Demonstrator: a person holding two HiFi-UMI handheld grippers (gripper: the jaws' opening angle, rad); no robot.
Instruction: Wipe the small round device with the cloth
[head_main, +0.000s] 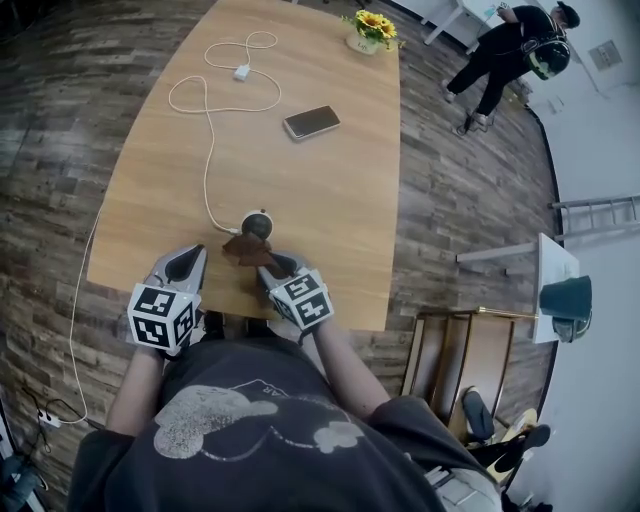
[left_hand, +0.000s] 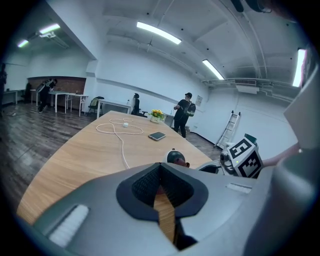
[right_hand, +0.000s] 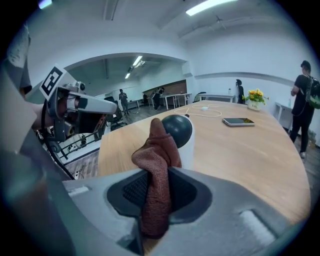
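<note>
Our right tongs (right_hand: 157, 190) clench the cloth (right_hand: 156, 150), which touches the small round device (right_hand: 181, 131) near the 6 o'clock edge of the desk (head_main: 330, 190). Our left tongs (left_hand: 160, 195), clenched empty at its 8 o'clock, brace nothing, so we judge a wipe could shove it over.

The cloth (head_main: 243, 250) sits before the device (head_main: 257, 224), the phone (head_main: 312, 122) behind it.
</note>
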